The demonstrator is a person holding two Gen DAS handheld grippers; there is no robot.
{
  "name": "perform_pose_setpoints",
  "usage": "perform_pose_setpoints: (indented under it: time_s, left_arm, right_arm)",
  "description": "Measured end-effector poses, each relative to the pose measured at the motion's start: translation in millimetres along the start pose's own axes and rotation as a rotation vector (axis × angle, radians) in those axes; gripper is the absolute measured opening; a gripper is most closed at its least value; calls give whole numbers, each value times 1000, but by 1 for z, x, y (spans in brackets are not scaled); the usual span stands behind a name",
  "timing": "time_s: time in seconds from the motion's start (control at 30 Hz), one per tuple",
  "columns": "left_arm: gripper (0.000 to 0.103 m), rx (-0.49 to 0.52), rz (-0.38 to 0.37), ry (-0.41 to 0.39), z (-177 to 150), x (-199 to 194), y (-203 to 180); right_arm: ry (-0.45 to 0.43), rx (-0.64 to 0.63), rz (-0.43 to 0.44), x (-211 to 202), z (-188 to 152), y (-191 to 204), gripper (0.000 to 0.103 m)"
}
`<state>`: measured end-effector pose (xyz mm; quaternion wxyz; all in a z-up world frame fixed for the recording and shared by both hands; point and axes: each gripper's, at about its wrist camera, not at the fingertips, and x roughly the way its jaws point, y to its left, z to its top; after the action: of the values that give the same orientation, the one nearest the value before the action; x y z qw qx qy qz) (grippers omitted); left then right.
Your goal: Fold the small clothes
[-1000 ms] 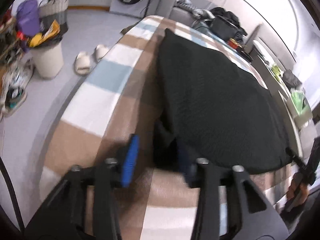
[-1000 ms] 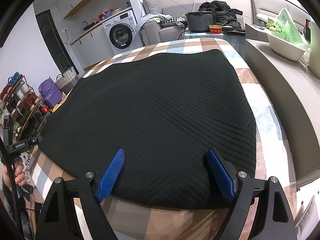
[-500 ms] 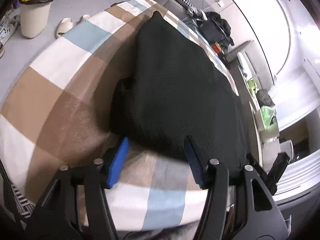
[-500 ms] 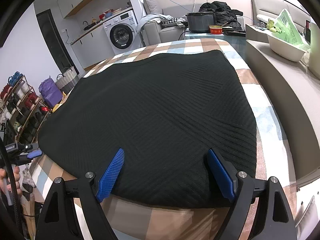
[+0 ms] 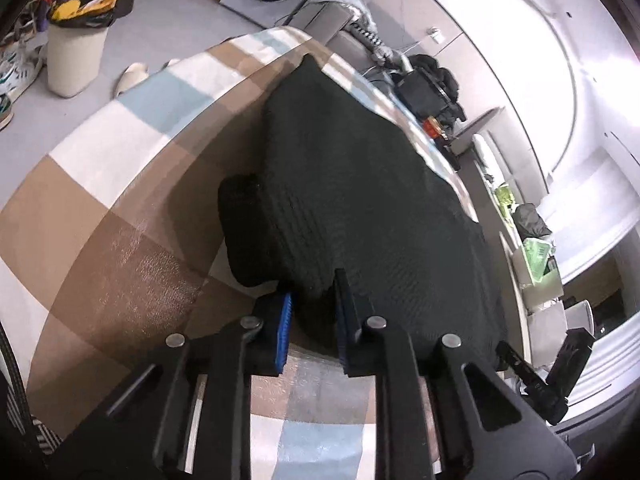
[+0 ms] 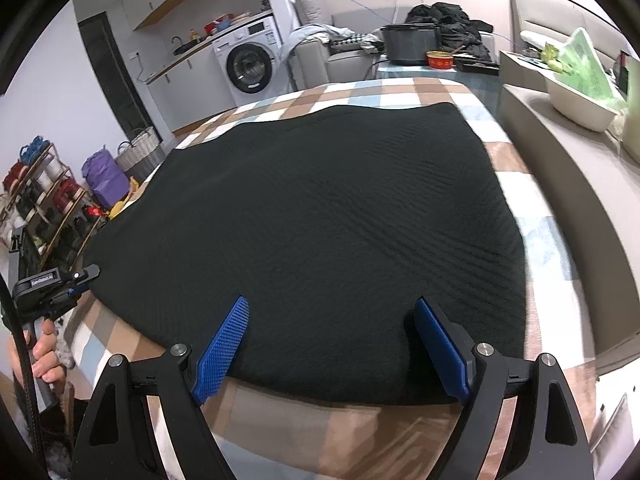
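A black knitted garment (image 6: 320,216) lies flat on a checked brown, white and blue cloth (image 6: 304,432) over the table. In the left wrist view the garment (image 5: 360,184) has a folded sleeve end at its near left. My left gripper (image 5: 312,320) has its blue pads pinched on the garment's near corner. My right gripper (image 6: 332,344) is open, its blue pads spread just above the garment's near edge, touching nothing. The left gripper also shows at the left edge of the right wrist view (image 6: 52,284).
A raised grey ledge (image 6: 568,216) runs along the table's right side, with a white tub and green bag (image 6: 580,92) on it. A pot and red bowl (image 6: 416,48) stand beyond the far end. A bin (image 5: 74,56), slippers and shelves are on the floor at left.
My left gripper has moved forward onto the garment's near corner and shut on it. My right gripper has stayed open in the same place.
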<state>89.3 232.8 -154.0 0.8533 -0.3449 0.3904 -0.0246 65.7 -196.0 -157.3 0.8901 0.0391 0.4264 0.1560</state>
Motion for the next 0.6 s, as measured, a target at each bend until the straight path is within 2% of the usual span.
perform_pose_setpoints:
  time_s: [0.2,0.3,0.33,0.43,0.47,0.5,0.53,0.6]
  left_arm:
    - [15,9,0,3,0,-1,6]
    - [15,-2,-4,16,-1,0,12]
    - [15,-5,-6,21,-1,1,13]
    - [15,-2,-10,26,-1,2,13]
    - [15,2,-5,25,-2,2,13]
    - [15,4,-3,25,-2,2,13]
    - [15,5,-3,28,-2,2,13]
    - [15,4,-3,30,-1,2,14]
  right_arm:
    - [47,-122,-4,22,-9,33,86]
    - [48,-240,-114,28,-18,42,76]
    - [45,-274,-118,25,-20,41,76]
    - [54,-261,-86,15,-22,25,76]
    - [52,-254,-109,11,-21,20,75]
    - [51,-256,-187,6,-21,11,70]
    - [53,-260,-226,2,-20,3,64]
    - [58,-219,-291,-8,-19,-16,64]
